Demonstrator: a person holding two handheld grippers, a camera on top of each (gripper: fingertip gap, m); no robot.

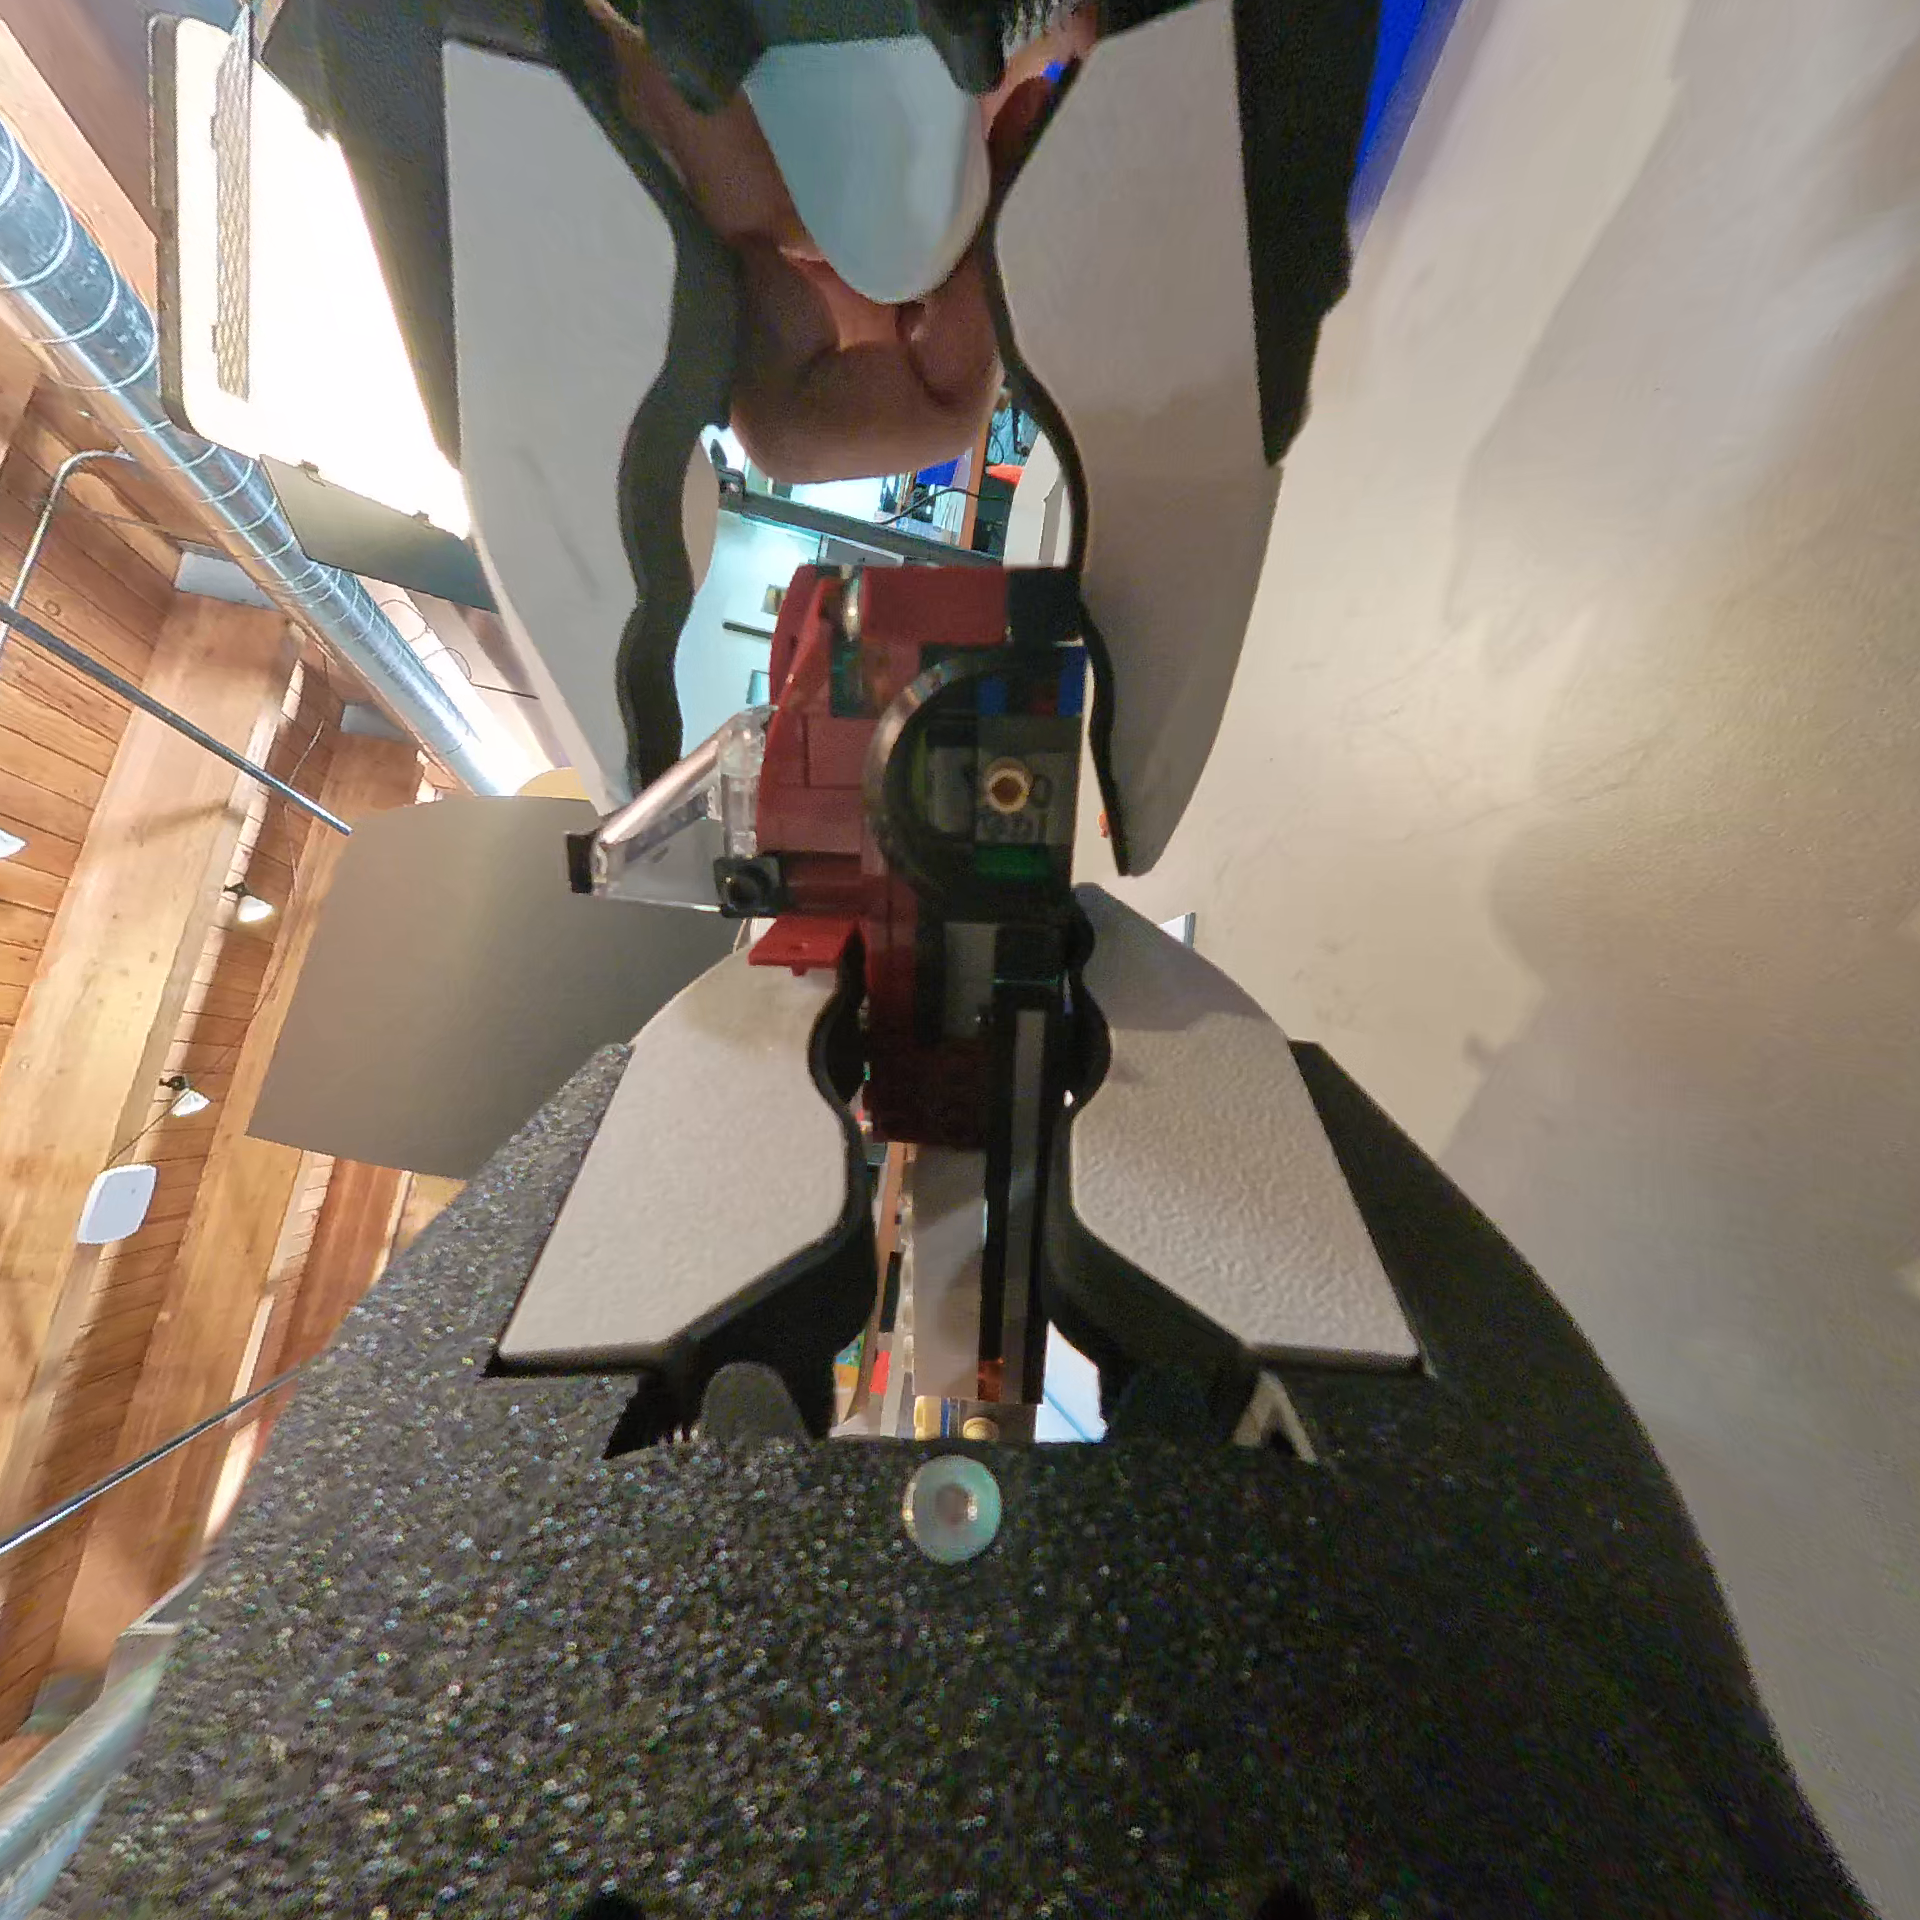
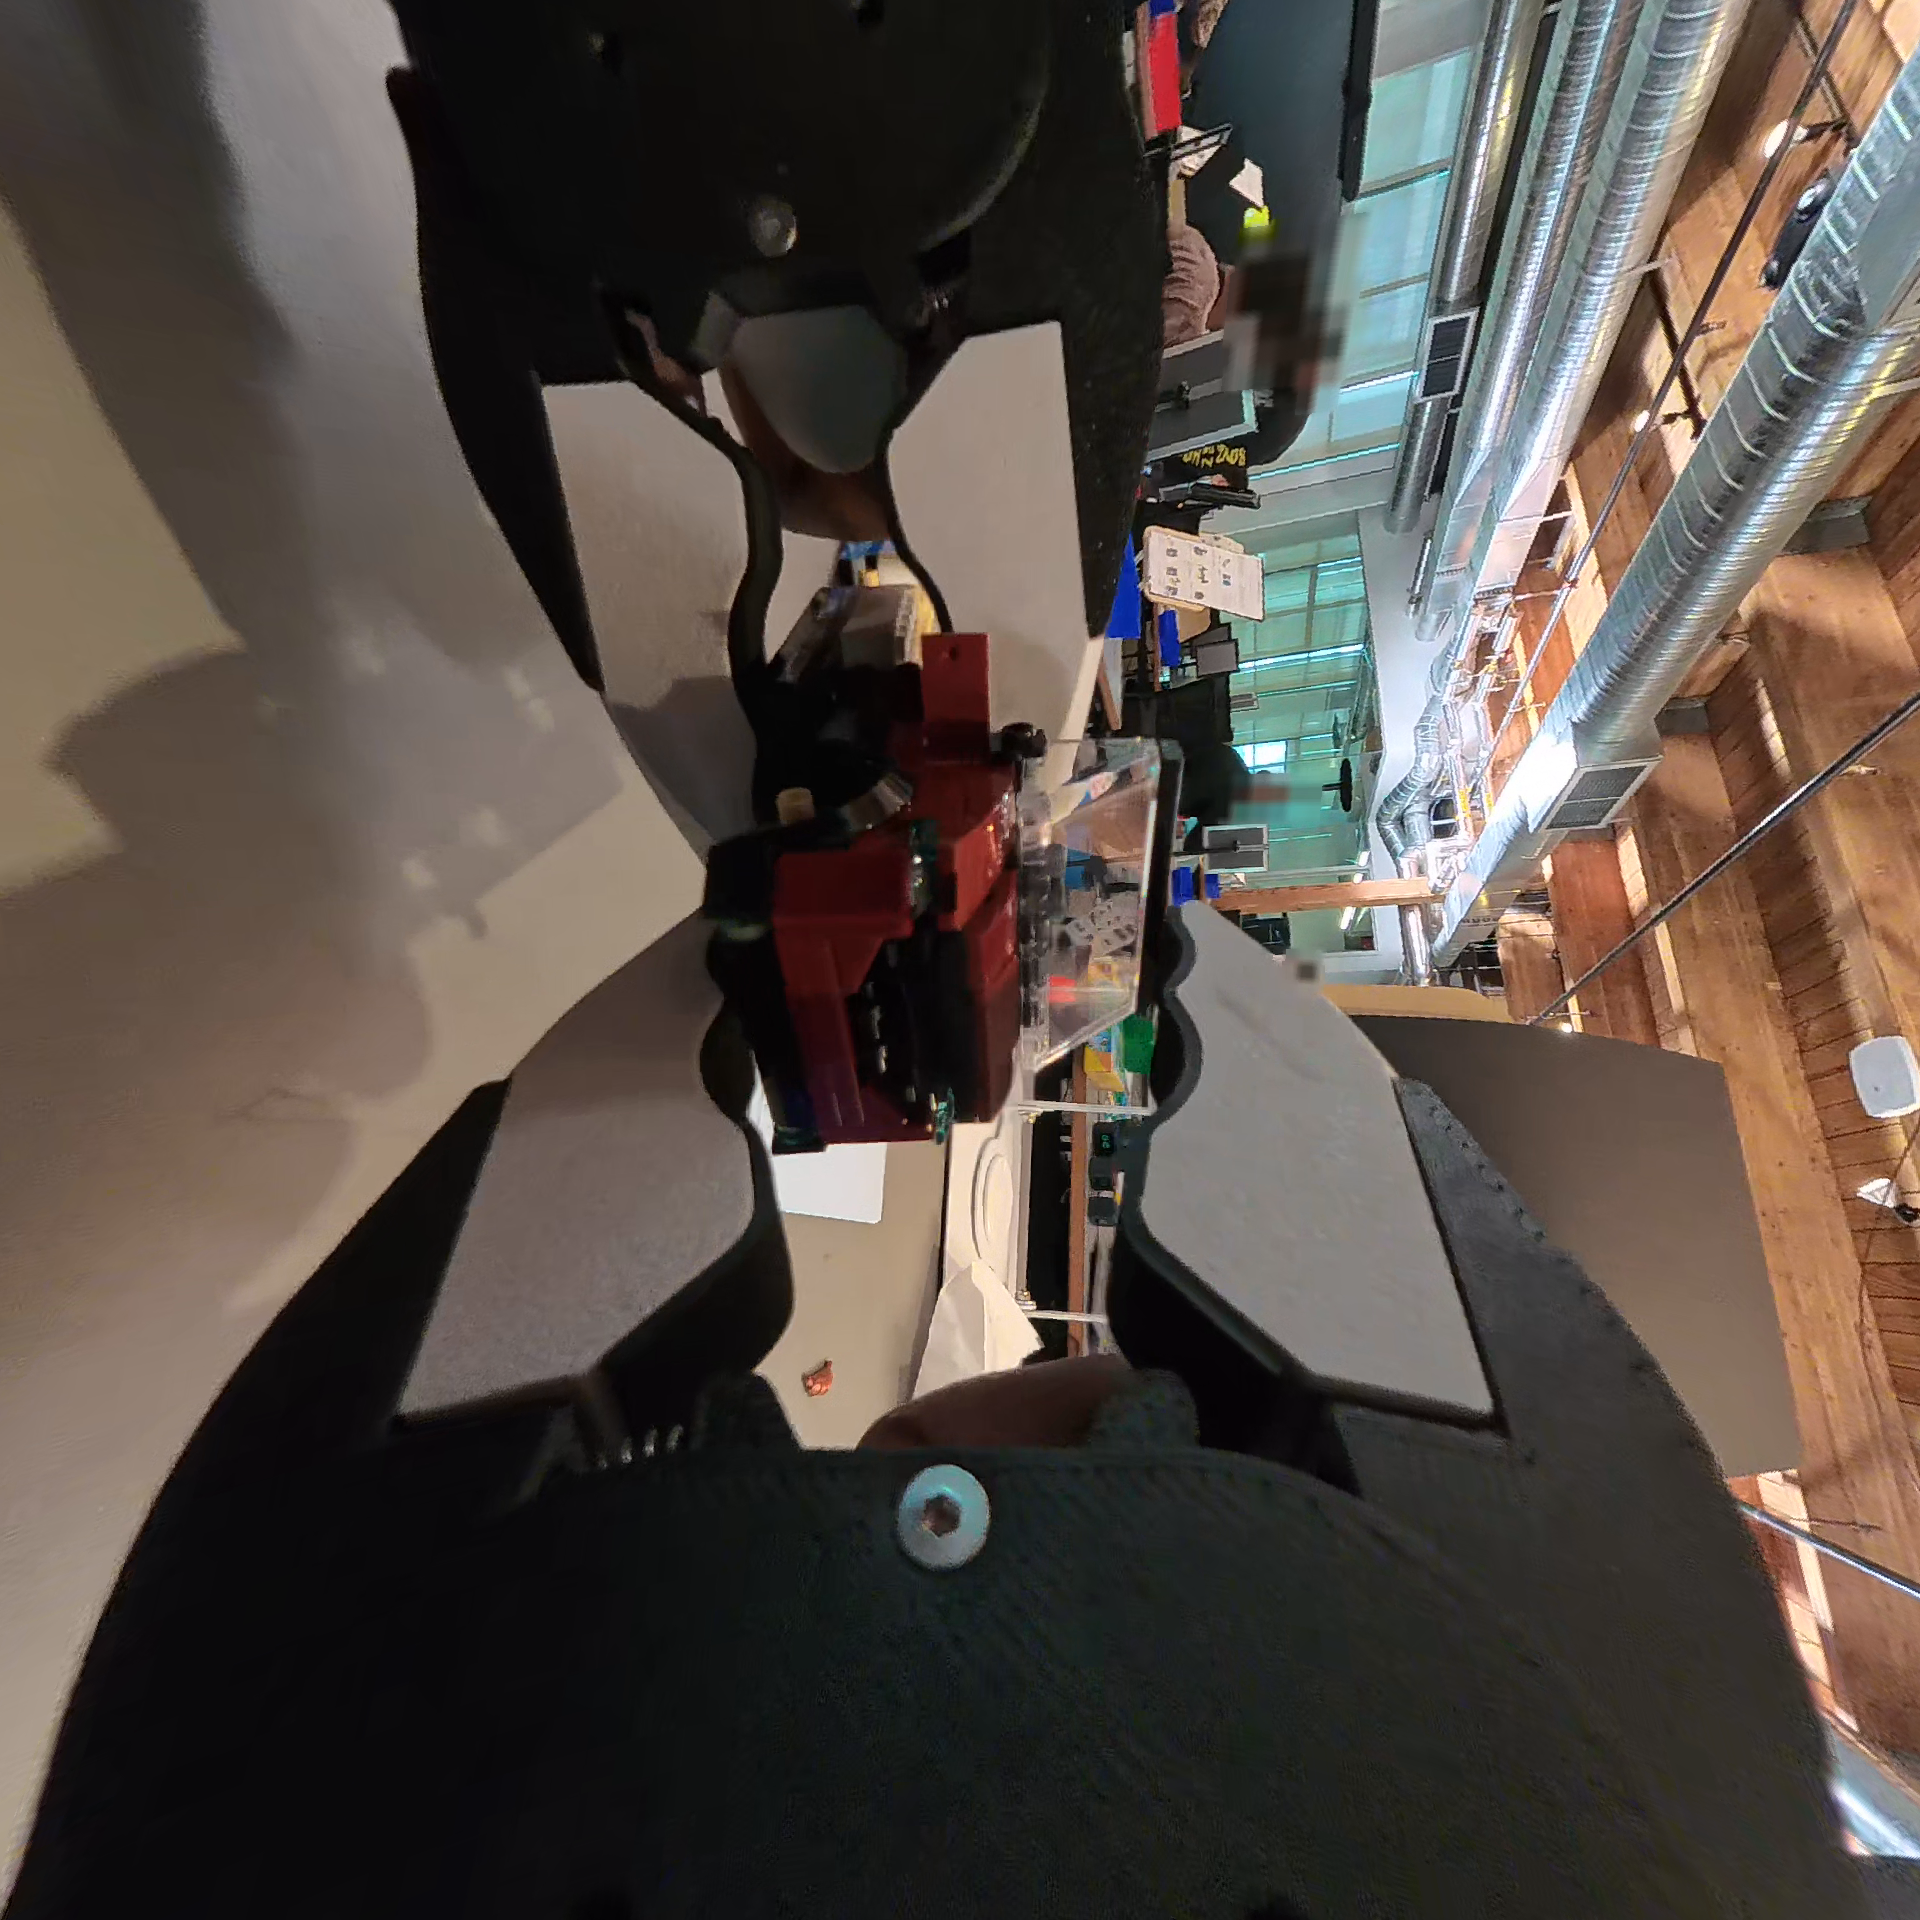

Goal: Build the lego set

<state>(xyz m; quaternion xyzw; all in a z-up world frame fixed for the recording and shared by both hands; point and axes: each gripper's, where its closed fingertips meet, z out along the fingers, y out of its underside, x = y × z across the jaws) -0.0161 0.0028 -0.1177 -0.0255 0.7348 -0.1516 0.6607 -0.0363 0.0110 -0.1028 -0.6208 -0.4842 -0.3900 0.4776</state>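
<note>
Right now the brick model, a blocky build of dark red and black studded pieces, sits at the centre of both wrist views, lifted off the pale surface, which fills the right side of the left wrist view. The left gripper has its jaws narrowed onto the model's lower black-and-red end, with the wavy black edges of both fingers pressed against its sides. The right gripper reaches in from the opposite end with its jaws wide apart, straddling the body. 1 fingertip lies right at the dark rim of the clear panel, but no firm clamp on the model shows. The main risk, as I judge it, is that hinged-looking clear panel. It is thin, glossy and stands out sideways from the body, so pressure on its edge could fold it or pop it off its clips. A press-fit build like this can also split at a seam if the 2 grippers twist or pull against each other. The hard, smooth plastic could likewise slip along the left gripper's narrow contact. The finger faces are matte grey and flat, and the gripper bodies are grainy black. A small brown piece lies on the surface at lower centre of the right wrist view.
</note>
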